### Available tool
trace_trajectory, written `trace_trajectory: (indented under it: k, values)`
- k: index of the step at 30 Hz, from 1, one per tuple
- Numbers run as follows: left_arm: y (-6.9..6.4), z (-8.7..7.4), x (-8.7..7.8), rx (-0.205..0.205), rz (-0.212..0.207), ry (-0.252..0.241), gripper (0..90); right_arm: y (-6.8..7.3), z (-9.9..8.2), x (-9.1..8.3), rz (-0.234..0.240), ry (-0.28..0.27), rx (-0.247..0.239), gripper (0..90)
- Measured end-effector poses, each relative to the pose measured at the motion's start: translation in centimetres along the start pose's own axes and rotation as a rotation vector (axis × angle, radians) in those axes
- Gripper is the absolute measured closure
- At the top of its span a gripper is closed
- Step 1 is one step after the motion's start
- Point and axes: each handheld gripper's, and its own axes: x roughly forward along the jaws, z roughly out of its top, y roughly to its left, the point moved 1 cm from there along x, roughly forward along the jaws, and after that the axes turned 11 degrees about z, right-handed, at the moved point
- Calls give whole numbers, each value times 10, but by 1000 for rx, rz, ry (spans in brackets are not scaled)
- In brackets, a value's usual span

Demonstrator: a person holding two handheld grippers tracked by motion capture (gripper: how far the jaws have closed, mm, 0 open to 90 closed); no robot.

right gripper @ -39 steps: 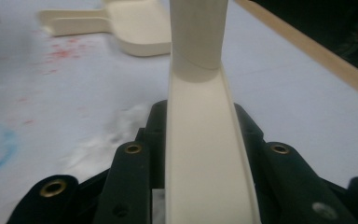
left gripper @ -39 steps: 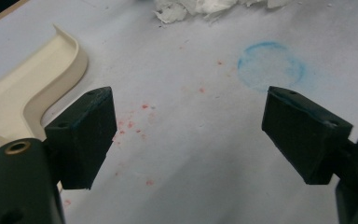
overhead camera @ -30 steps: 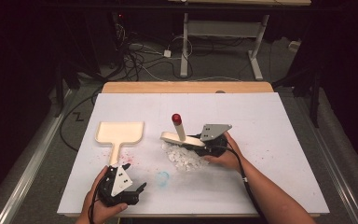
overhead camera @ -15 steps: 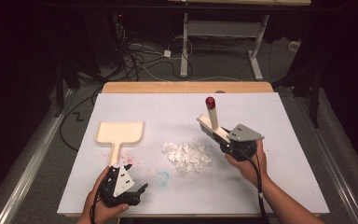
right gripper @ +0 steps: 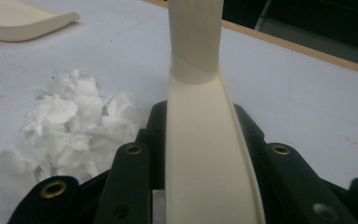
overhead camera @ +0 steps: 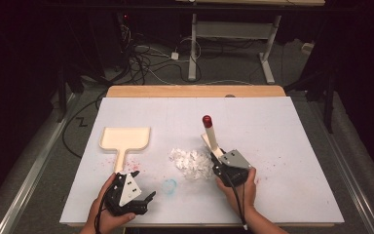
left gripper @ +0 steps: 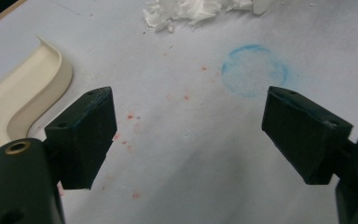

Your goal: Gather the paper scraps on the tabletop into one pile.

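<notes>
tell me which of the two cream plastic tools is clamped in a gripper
The brush with the red-tipped handle, clamped in the right gripper beside the paper scraps. The dustpan lies flat, untouched; the left gripper is open.

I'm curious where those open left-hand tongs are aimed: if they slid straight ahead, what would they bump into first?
Probably the heap of torn white paper. The left tongs point across bare table, over a faint blue ring, toward the heap's edge. The cream dustpan lies off to one side. Depth is hard to judge.
</notes>
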Motion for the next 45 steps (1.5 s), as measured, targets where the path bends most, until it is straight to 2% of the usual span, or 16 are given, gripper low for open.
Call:
trace_trajectory:
  k: [3, 5, 8, 13, 16, 20, 22, 26, 29, 32, 34, 36, 41, 43, 45]
  values:
    - [0, 0, 0, 3, -3, 1, 169, 11, 4, 6, 17, -12, 1, 670]
    - [1, -1, 1, 2, -6, 3, 169, 18, 7, 8, 35, -31, 28, 672]
    - [0, 0, 1, 6, -6, 6, 170, 28, 10, 11, 61, -41, 11, 672]
    - [0, 0, 1, 8, -5, 10, 170, 37, 13, 11, 106, -62, -27, 676]
    - [-1, 0, 1, 11, -3, 9, 170, 39, 15, 11, 106, -67, -42, 677]
    - [0, -1, 1, 1, -3, 11, 170, 31, 19, 8, 103, -83, -26, 677]
    - [0, -1, 2, 5, -4, 15, 170, 26, 23, 4, 85, -90, -32, 677]
    - [-1, -1, 1, 8, 0, 14, 170, 12, 30, -9, 93, -101, -34, 677]
    - [0, -1, 1, 5, 4, 15, 170, -1, 30, -26, 139, -78, -42, 677]
    - [0, -1, 0, 2, 3, 15, 170, -16, 21, -48, 194, -53, -65, 677]
    - [0, -1, 1, 6, 4, 17, 170, -24, 15, -61, 218, -27, -50, 677]
    - [-1, -1, 1, 11, 1, 18, 170, -29, 10, -71, 272, -26, -20, 678]
    - [-4, 1, 2, 25, -1, 21, 170, -30, -1, -74, 388, -27, 51, 677]
    - [-5, 1, 1, 33, 0, 23, 170, -28, -2, -73, 424, -22, 28, 678]
    - [-5, 0, 1, 32, -3, 23, 170, -25, -1, -76, 415, -7, -2, 678]
